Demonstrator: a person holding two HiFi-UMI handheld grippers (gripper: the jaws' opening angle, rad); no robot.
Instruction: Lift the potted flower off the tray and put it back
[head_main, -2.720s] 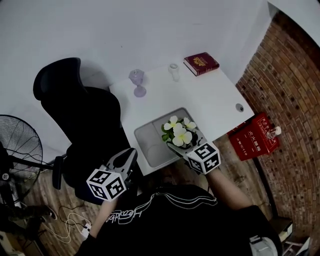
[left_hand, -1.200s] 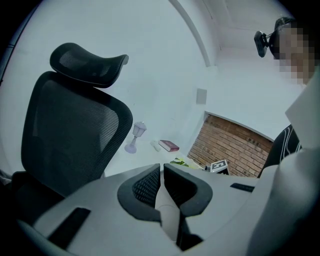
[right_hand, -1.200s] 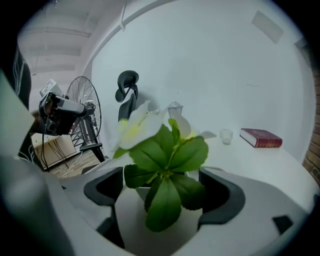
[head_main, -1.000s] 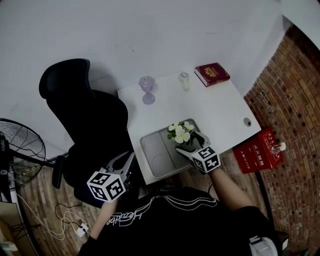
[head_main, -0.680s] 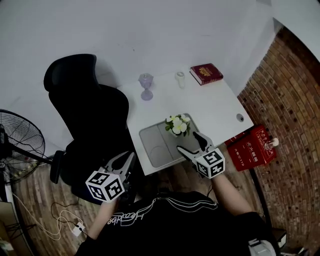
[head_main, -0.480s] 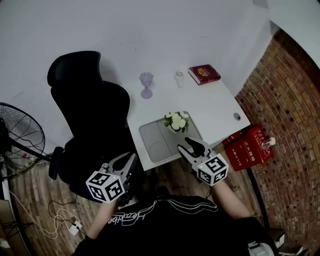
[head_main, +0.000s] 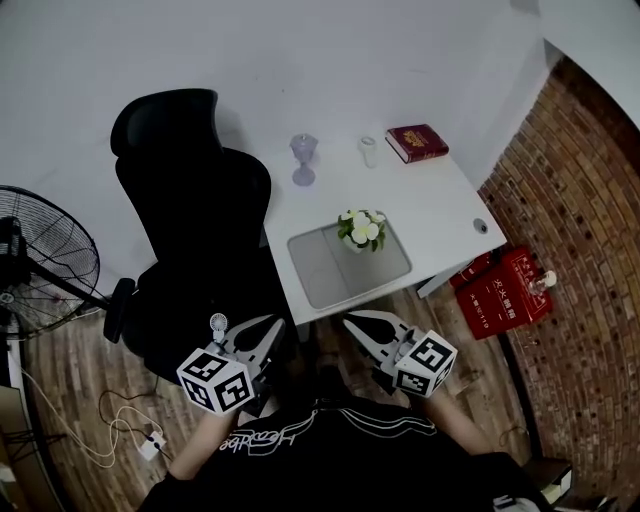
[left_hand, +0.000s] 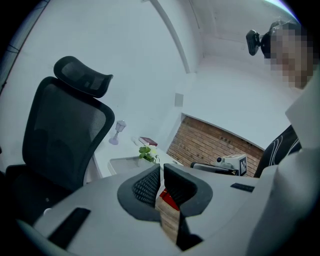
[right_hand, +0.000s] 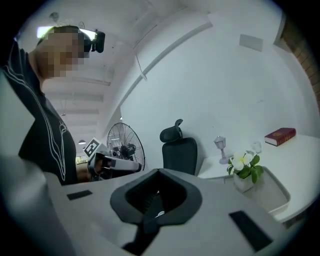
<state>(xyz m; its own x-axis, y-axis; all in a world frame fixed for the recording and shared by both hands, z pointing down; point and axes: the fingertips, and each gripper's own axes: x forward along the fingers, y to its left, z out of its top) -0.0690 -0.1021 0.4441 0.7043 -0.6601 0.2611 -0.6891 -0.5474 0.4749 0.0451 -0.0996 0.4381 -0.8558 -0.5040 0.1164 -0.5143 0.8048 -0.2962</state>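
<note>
Blooming white, upright potted flower (head_main: 361, 230)

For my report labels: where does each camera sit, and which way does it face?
Head view: on the person's head, facing steeply down at table, tray, potted flower; shows left gripper, right gripper, shirt.
Left gripper view: on the left gripper, facing chair, table along barely parted jaws; shows right gripper.
Right gripper view: on the right gripper, facing potted flower along shut jaws; shows left gripper, torso.
Shared: the potted flower.
</note>
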